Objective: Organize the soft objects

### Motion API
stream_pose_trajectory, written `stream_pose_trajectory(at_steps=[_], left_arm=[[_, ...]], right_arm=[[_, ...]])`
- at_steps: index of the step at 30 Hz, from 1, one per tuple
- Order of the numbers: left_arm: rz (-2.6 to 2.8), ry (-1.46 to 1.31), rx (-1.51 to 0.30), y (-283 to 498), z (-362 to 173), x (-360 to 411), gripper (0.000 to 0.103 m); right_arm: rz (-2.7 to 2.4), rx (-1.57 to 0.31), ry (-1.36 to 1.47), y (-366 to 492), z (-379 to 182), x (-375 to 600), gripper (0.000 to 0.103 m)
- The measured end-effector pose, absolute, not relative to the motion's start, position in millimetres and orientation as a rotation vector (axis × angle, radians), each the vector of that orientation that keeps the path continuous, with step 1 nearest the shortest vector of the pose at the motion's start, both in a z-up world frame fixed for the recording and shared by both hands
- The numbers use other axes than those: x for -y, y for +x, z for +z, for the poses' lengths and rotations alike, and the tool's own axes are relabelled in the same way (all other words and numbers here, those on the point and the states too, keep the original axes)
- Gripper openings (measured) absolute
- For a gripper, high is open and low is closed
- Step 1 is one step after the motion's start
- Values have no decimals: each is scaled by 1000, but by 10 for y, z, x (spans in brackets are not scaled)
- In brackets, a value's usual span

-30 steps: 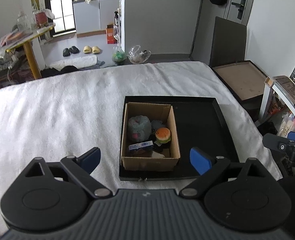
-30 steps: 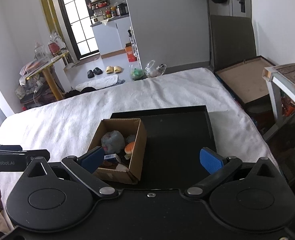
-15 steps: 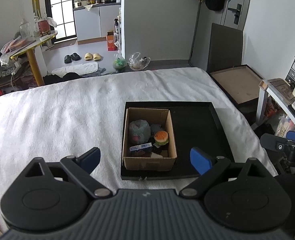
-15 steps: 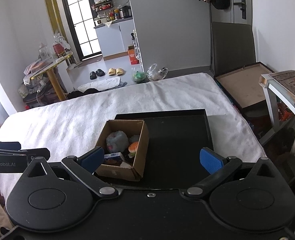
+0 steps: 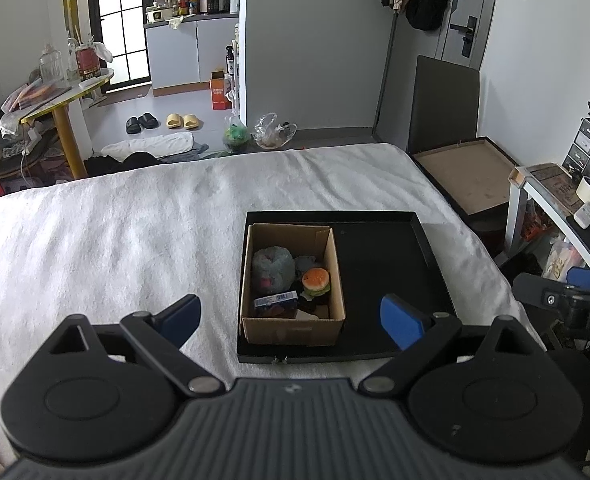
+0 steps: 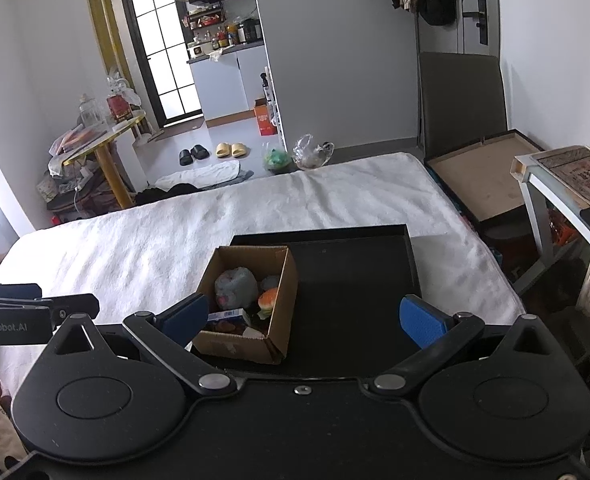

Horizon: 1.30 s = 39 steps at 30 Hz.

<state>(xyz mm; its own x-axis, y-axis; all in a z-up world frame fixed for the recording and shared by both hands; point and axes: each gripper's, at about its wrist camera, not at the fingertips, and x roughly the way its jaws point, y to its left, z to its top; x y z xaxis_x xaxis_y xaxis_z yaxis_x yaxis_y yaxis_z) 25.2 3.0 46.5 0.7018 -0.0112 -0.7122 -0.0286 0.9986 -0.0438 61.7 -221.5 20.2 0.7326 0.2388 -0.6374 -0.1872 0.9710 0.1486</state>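
Note:
An open cardboard box [image 5: 293, 324] [image 6: 283, 292] stands in the left half of a black tray [image 5: 391, 264] [image 6: 355, 276] on a bed with a white cover. Inside the box lie a grey-green fluffy ball [image 5: 273, 266] [image 6: 235, 286], a small burger toy [image 5: 316, 280] [image 6: 269, 300], a blue-and-white packet [image 5: 275, 301] [image 6: 225, 315] and some dark pieces. My left gripper [image 5: 291, 316] is open and empty, held back from the tray's near edge. My right gripper [image 6: 305, 316] is open and empty too, over the tray's near side.
The white bed cover [image 5: 115, 240] stretches left of the tray. To the right stand a side table [image 5: 555, 196] with clutter and a shallow brown-lined box [image 5: 467, 172] on the floor. Slippers [image 5: 183, 121], bags and a yellow table [image 5: 55, 100] lie beyond the bed.
Both grippers have drawn back and up from the tray, so the box looks smaller and farther. Both stay open and empty.

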Motion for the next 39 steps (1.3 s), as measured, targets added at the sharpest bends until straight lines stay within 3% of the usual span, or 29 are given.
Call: stream_pose_trajectory(at_steps=[39], left_arm=[[22, -74, -814, 232, 433, -69, 96]], right_arm=[[228, -765, 63, 584, 159, 2178, 103]])
